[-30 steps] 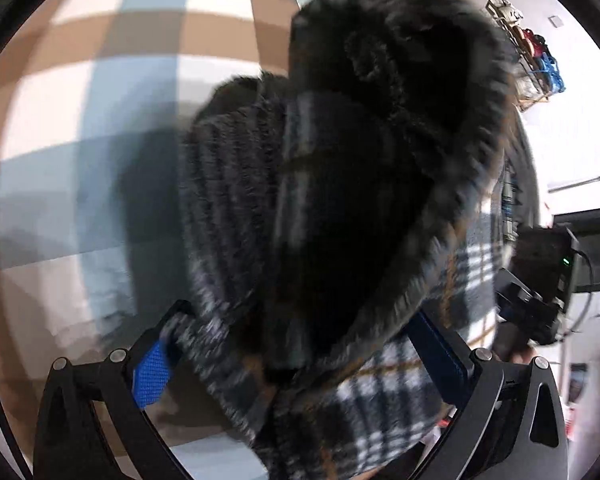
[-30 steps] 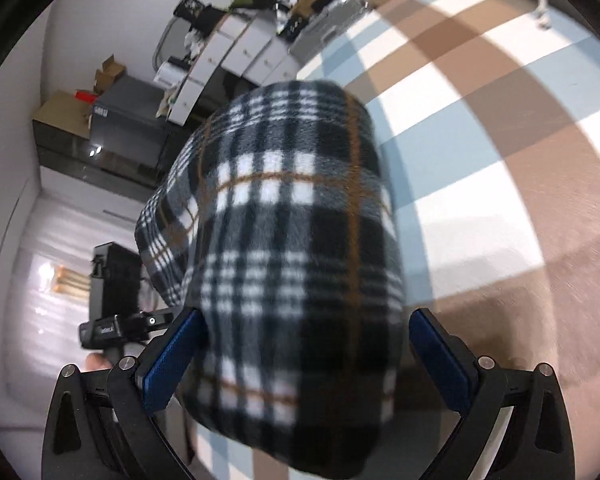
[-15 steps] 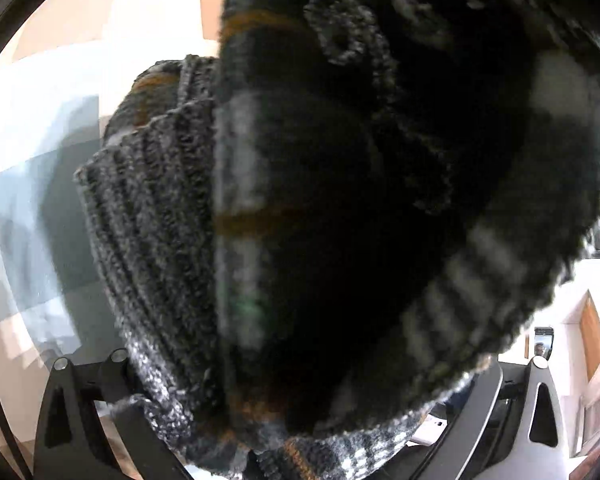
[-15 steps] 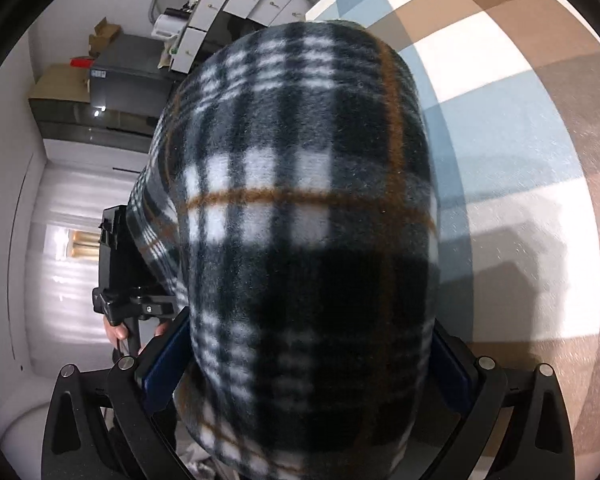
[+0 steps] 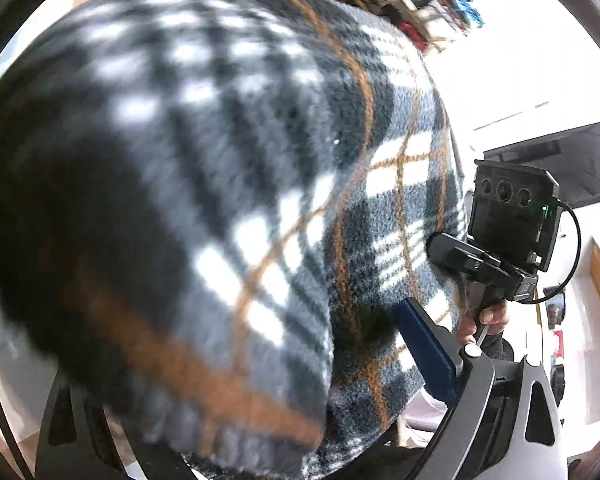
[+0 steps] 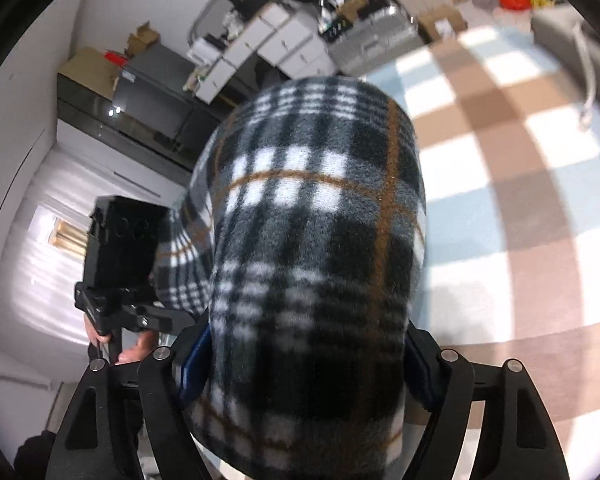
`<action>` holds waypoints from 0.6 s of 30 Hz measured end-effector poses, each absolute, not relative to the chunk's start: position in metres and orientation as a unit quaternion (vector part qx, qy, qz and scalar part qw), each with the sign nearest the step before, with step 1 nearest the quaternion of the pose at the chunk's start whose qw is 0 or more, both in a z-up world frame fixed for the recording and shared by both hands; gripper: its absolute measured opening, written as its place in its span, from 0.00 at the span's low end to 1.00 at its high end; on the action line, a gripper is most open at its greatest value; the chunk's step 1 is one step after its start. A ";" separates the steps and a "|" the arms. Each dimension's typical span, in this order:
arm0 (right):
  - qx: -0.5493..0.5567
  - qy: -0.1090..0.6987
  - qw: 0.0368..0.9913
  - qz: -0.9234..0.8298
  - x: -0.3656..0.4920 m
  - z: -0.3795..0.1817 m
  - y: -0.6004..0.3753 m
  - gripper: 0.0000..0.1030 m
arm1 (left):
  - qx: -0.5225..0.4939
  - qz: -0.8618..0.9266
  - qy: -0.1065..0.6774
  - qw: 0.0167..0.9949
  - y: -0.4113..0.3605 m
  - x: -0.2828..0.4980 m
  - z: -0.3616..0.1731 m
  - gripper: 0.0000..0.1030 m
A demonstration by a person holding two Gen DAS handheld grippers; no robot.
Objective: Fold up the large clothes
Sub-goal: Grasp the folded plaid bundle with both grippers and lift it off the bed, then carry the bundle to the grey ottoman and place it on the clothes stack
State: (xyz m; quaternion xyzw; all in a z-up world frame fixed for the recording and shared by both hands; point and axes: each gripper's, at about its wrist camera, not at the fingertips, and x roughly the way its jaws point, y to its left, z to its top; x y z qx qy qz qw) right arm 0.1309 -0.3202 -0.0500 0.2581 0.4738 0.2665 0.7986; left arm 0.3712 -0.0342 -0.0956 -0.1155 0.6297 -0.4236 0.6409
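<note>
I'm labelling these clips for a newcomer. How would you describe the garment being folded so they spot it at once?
Look above the checked brown, blue and white floor mat. Bunched between the fingers of the right hand-held gripper is the fleece garment. Its black, grey and white plaid with thin orange lines sets it apart from the mat's big plain squares.

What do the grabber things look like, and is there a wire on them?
Each gripper has black fingers with blue pads and silver bolts. The other view shows the right gripper topped by a black box with three round lenses, a green light and a looping black cable.
</note>
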 end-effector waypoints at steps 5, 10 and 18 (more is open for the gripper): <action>0.236 0.439 0.834 0.237 0.114 -0.004 -0.366 0.74 | -0.108 -0.459 0.609 0.637 -0.109 0.385 -0.069 0.92; 0.234 0.399 0.862 0.210 0.098 0.053 -0.425 0.73 | -0.086 -0.499 0.574 0.644 -0.196 0.406 -0.018 0.92; 0.275 0.341 0.885 0.157 0.101 0.144 -0.569 0.74 | -0.054 -0.555 0.494 0.667 -0.378 0.439 0.068 0.92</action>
